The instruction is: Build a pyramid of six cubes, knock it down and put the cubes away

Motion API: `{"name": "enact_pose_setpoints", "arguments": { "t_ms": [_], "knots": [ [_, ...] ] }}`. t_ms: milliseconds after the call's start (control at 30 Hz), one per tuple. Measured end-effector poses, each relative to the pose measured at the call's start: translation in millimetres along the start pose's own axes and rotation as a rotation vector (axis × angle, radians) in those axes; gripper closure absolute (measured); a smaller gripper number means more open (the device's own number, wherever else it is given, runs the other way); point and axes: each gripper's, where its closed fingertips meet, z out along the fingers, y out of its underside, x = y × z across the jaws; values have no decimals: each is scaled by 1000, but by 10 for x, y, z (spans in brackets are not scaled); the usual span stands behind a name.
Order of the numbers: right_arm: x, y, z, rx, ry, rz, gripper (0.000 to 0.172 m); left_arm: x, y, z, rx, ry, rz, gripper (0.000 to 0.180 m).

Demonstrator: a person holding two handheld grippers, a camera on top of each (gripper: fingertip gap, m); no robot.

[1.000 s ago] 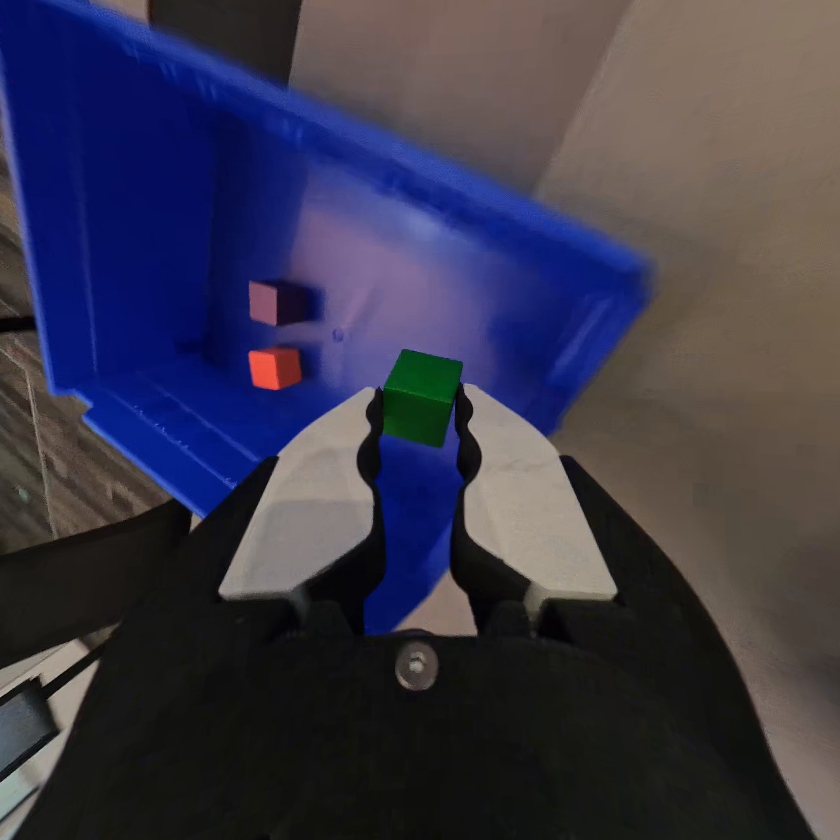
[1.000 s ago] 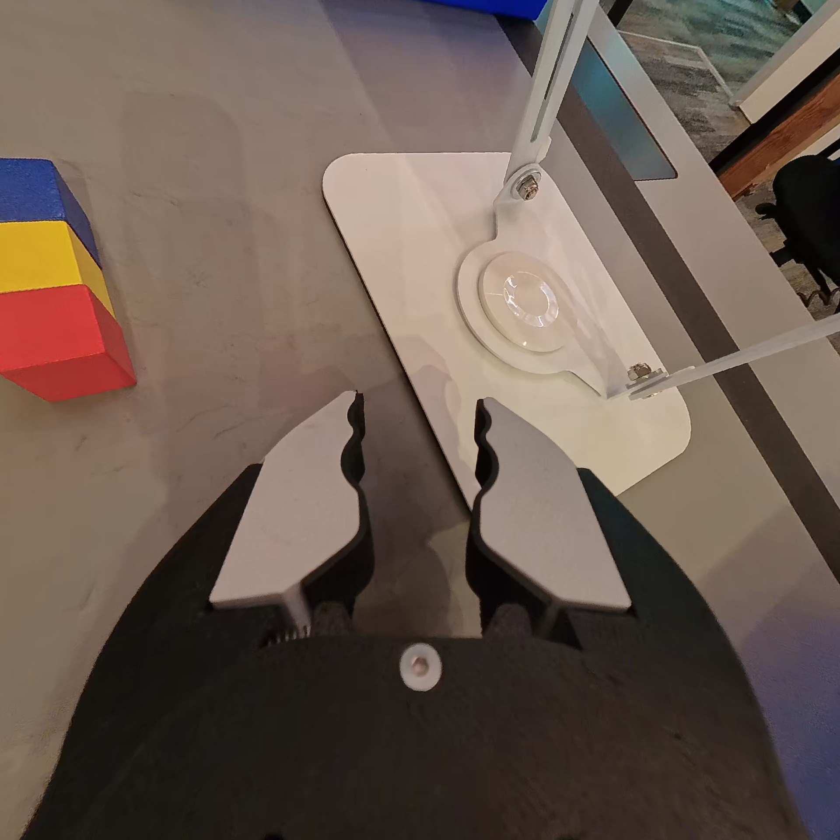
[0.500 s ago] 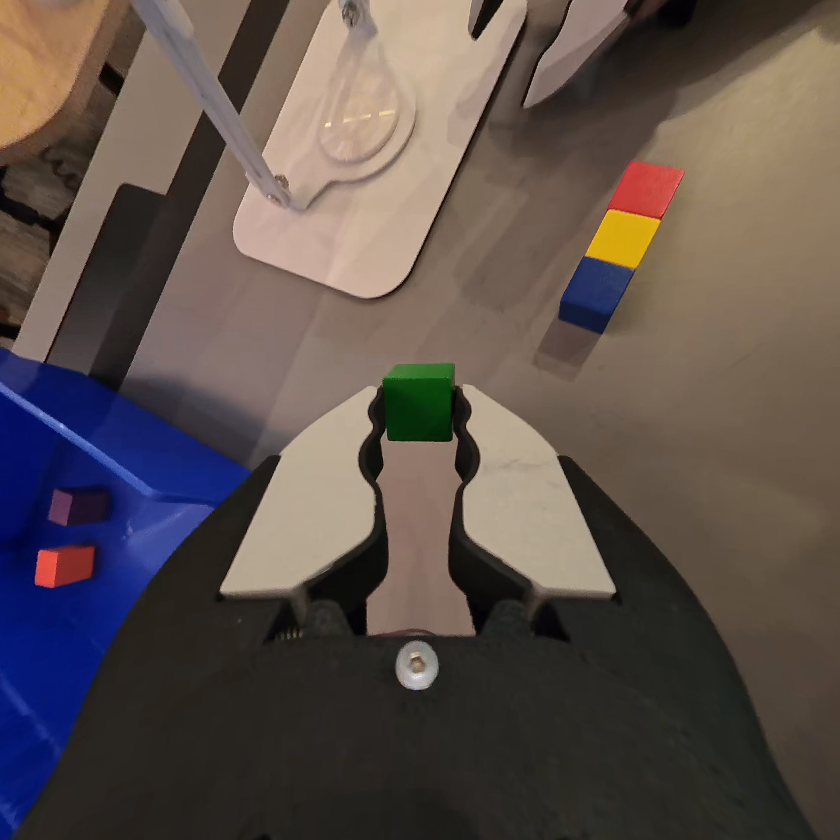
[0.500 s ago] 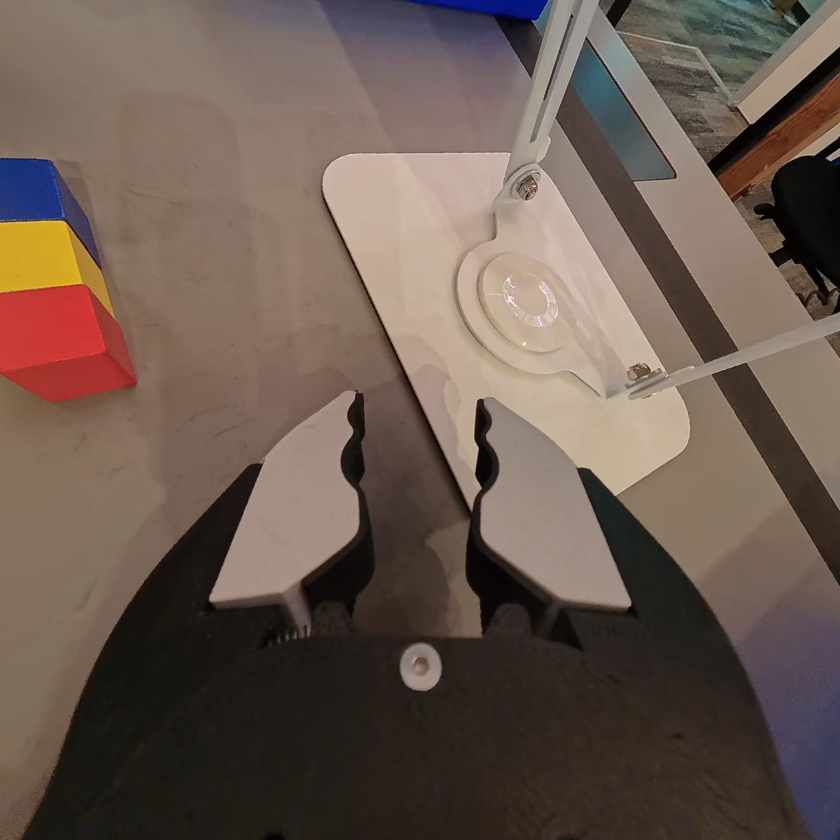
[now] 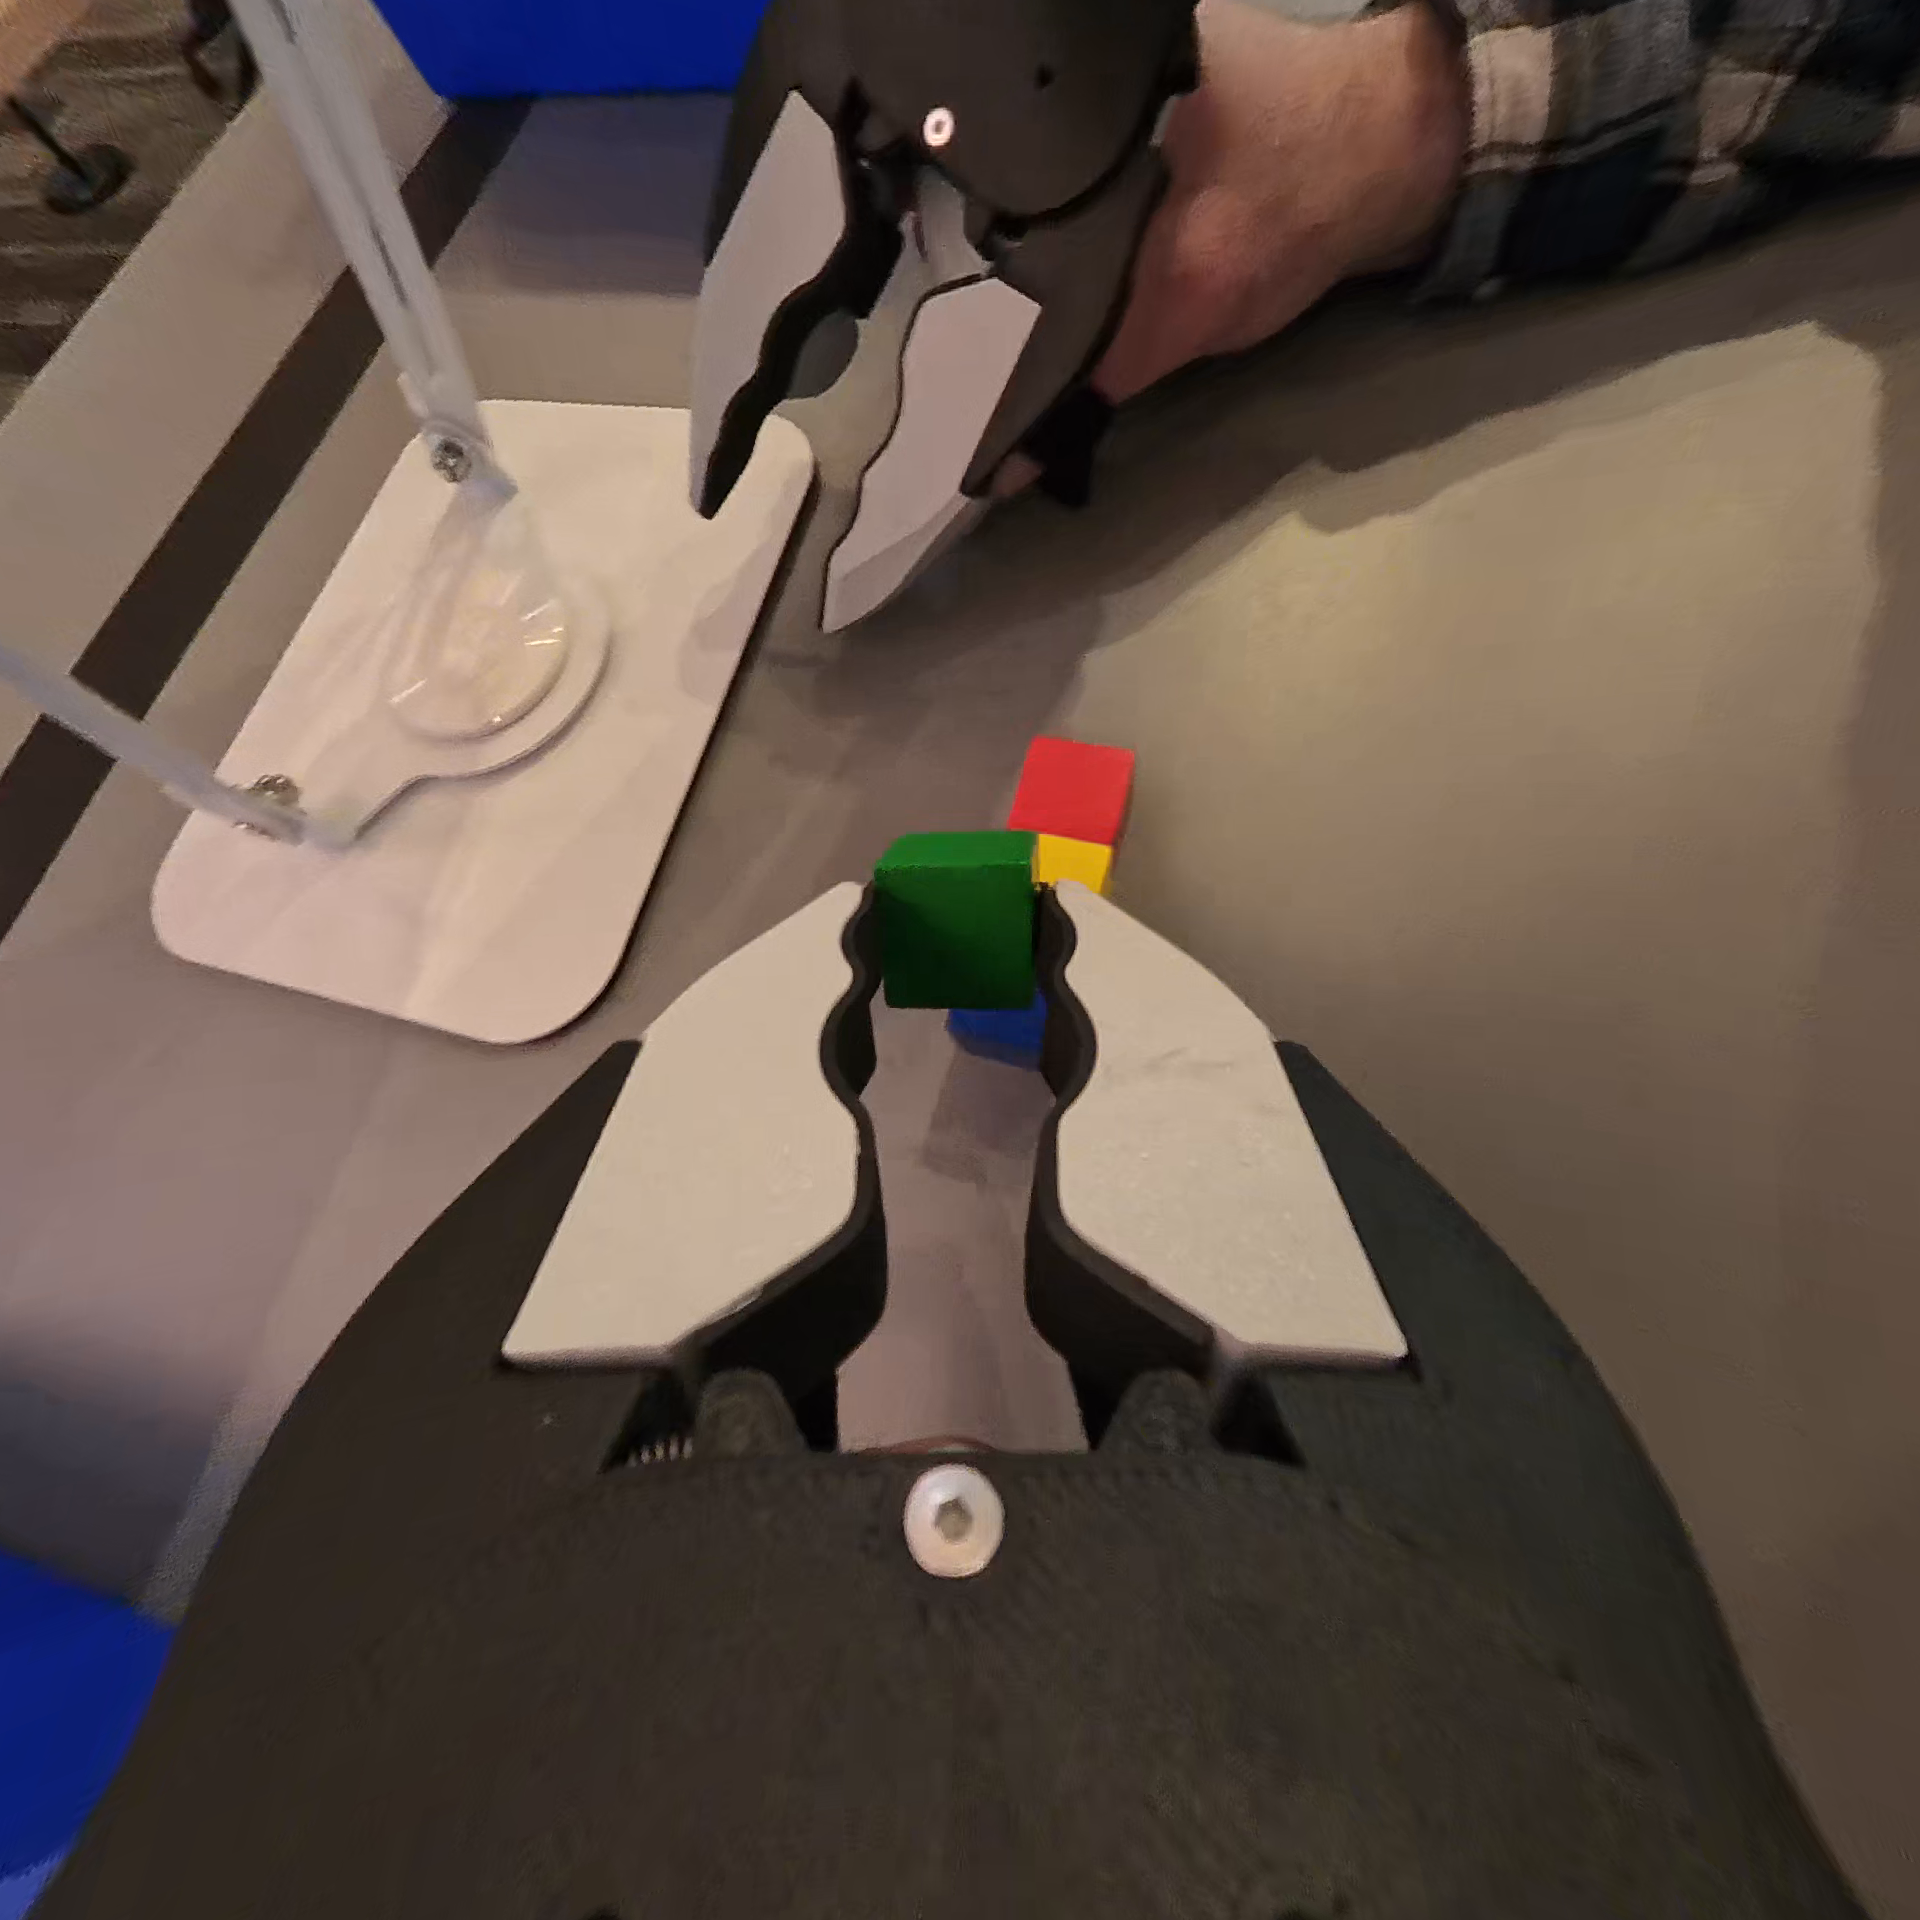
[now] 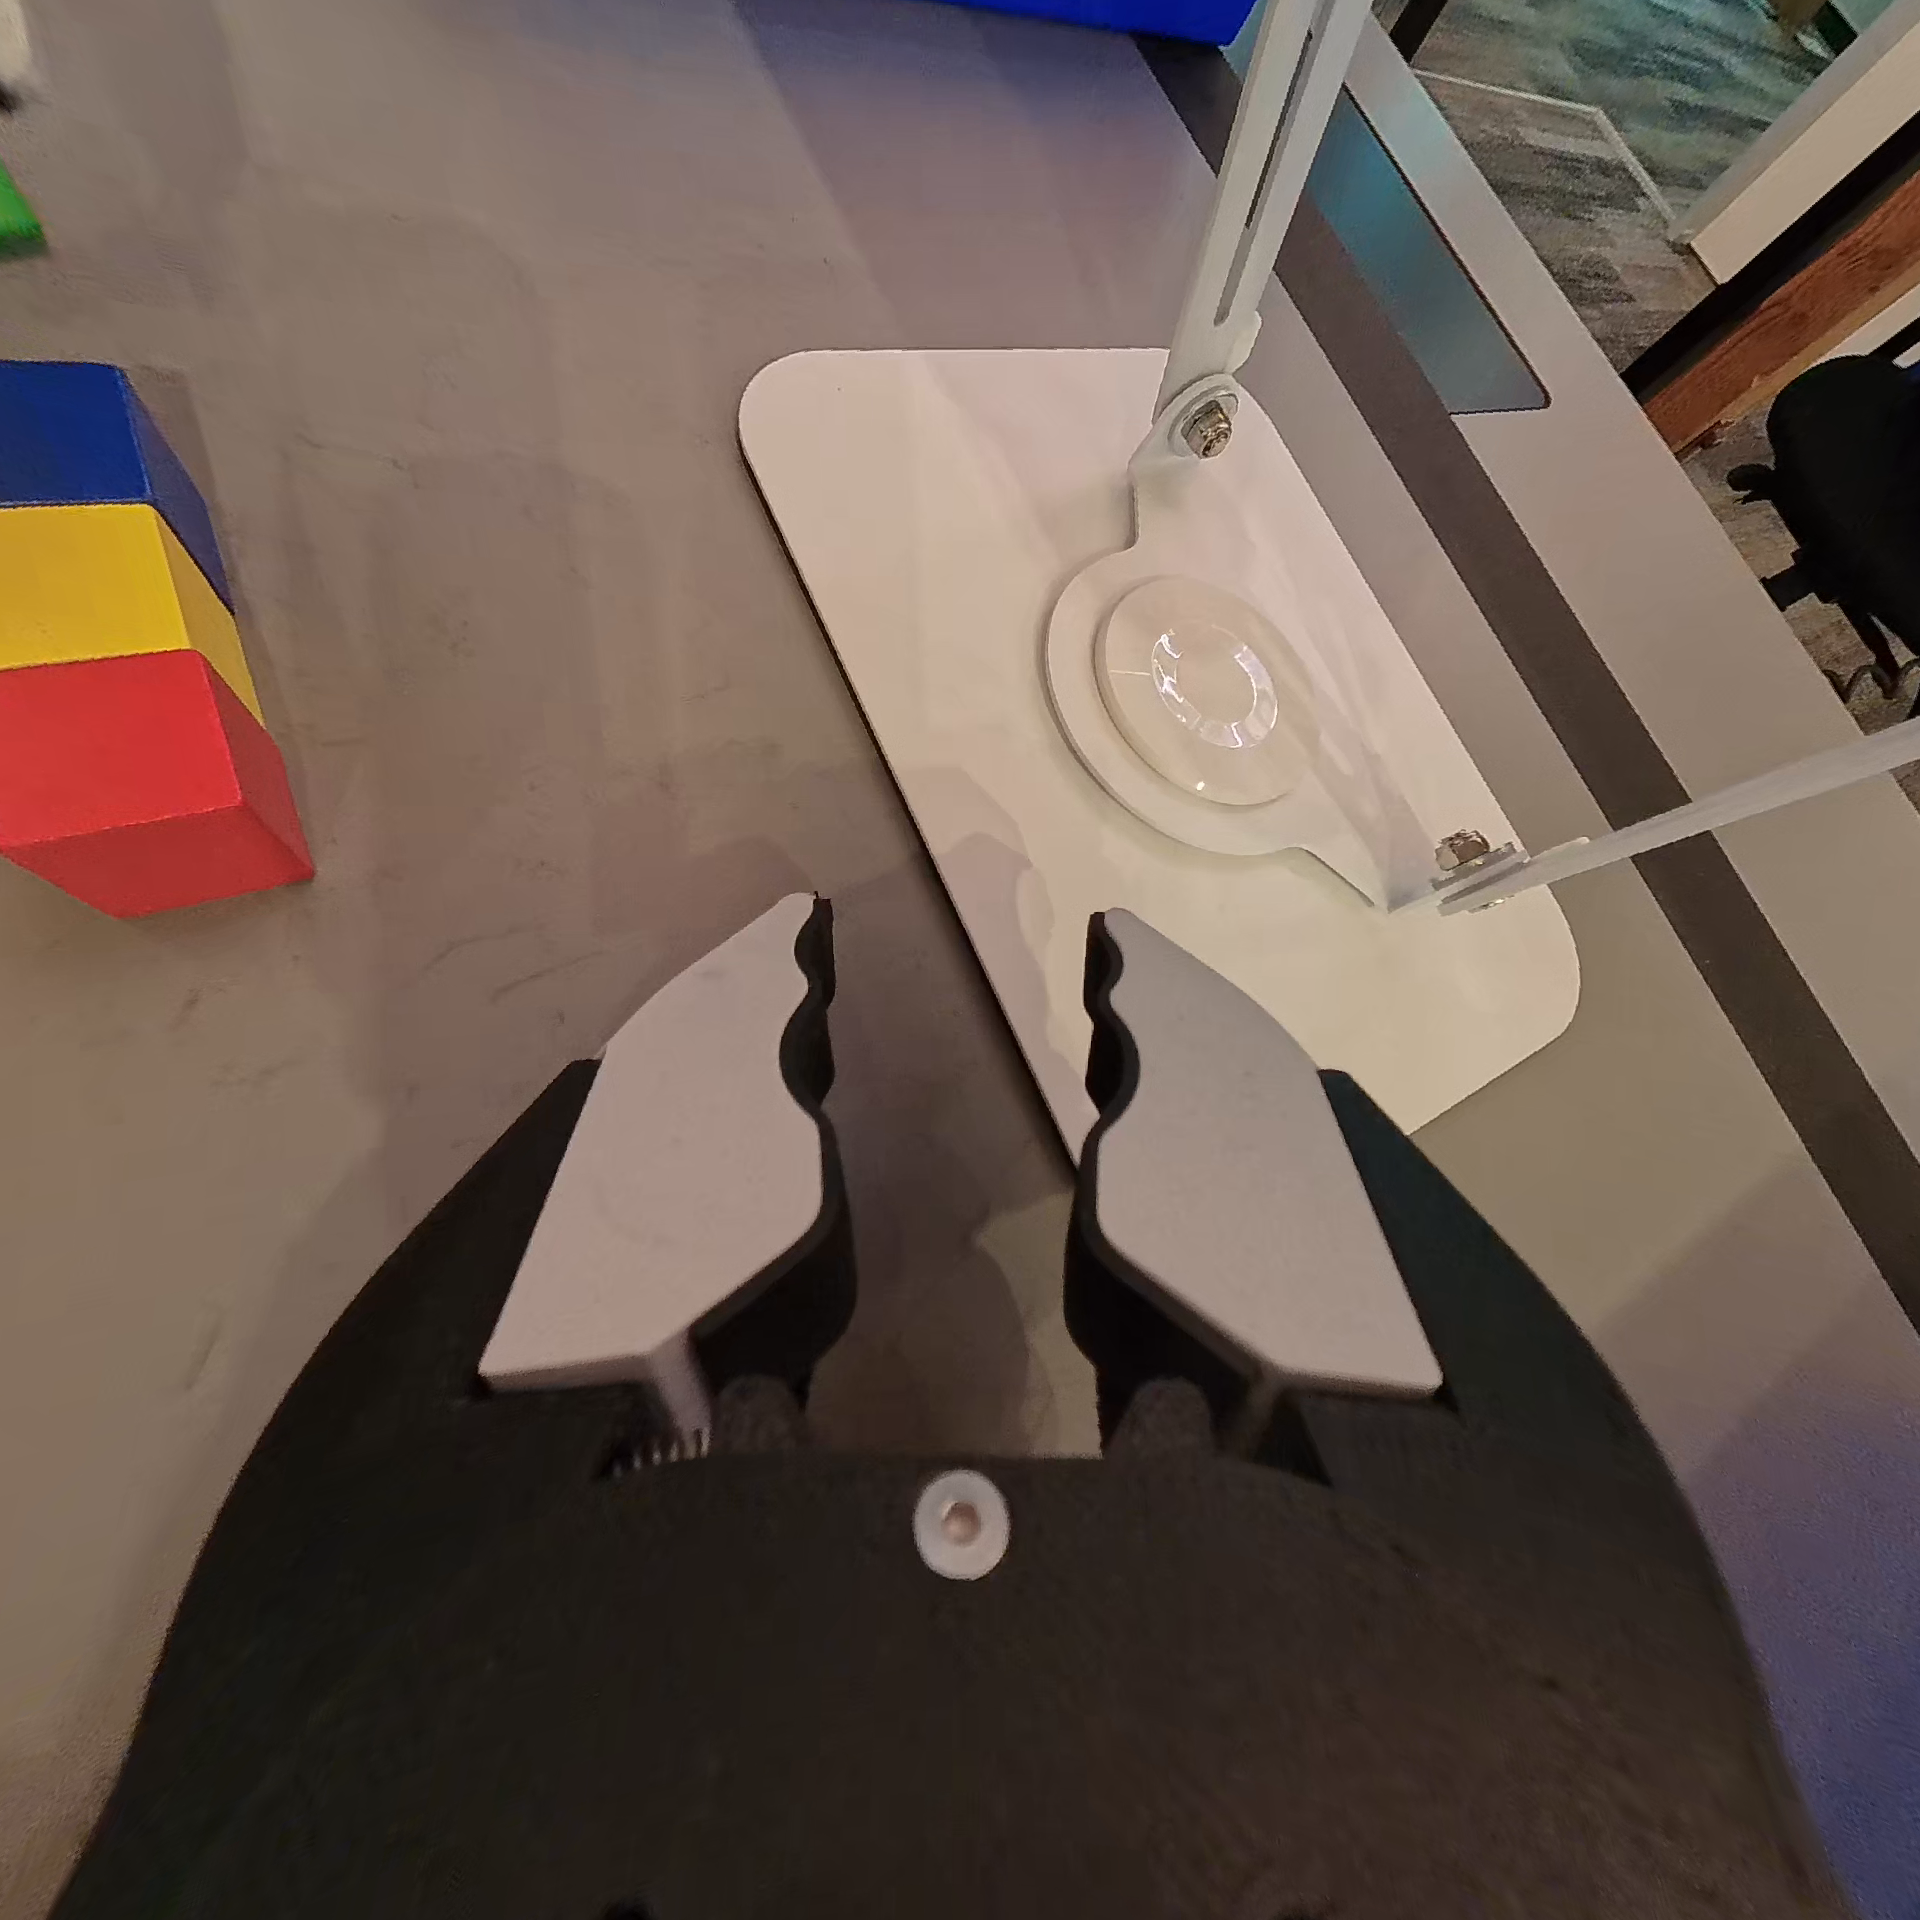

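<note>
Item one, nearest my left camera: left gripper (image 5: 957, 935), narrowly parted, both pads pressed on the sides of a green cube (image 5: 956, 920) held at the fingertips, clear of the table (image 5: 1455, 831). Item two, directly beneath and beyond it: a row of three cubes on the table, touching face to face — blue cube (image 5: 995, 1031) nearest and partly covered by the green one, yellow cube (image 5: 1076, 862) in the middle, red cube (image 5: 1070, 787) farthest. Item three, to the left of the row: a white base plate (image 5: 436, 852) carrying a clear round lens and two slanting white struts. Item four, farther off: right gripper (image 5: 774, 566), held in a hand (image 5: 1278, 177) with a plaid sleeve, tips low at the plate's far corner. From my right camera the right gripper (image 6: 956, 925) stands moderately wide open with nothing between its fingers, one tip over the table, the other over the plate's edge. Item five, farthest: a blue bin (image 5: 582, 42), seen only in part at the table's back.
</note>
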Motion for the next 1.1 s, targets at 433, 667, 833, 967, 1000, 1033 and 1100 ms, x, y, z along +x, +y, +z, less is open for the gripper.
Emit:
{"name": "enact_pose_setpoints", "arguments": {
  "t_ms": [433, 667, 833, 967, 1000, 1033, 1100],
  "knots": [
    [-2, 0, 1, 0, -2, 0, 126, 163, 39, 258, 25, 101, -31, 153],
    [-3, 0, 2, -1, -4, 1, 126, 151, 55, 245, 47, 133, -50, 153],
    [-4, 0, 2, -1, -4, 1, 126, 168, 146, 243, 23, 158, -54, 154],
    [-4, -1, 3, 0, -4, 1, 126, 184, 195, 256, 12, 168, -41, 152],
    [-5, -1, 3, -1, -5, 1, 126, 187, 183, 253, 20, 175, -43, 148],
    [-5, -1, 3, -1, -5, 1, 126, 180, 174, 254, 23, 179, -51, 143],
    [-5, -1, 3, 0, -5, 0, 126, 171, 163, 253, 24, 187, -48, 140]
  ]
}}
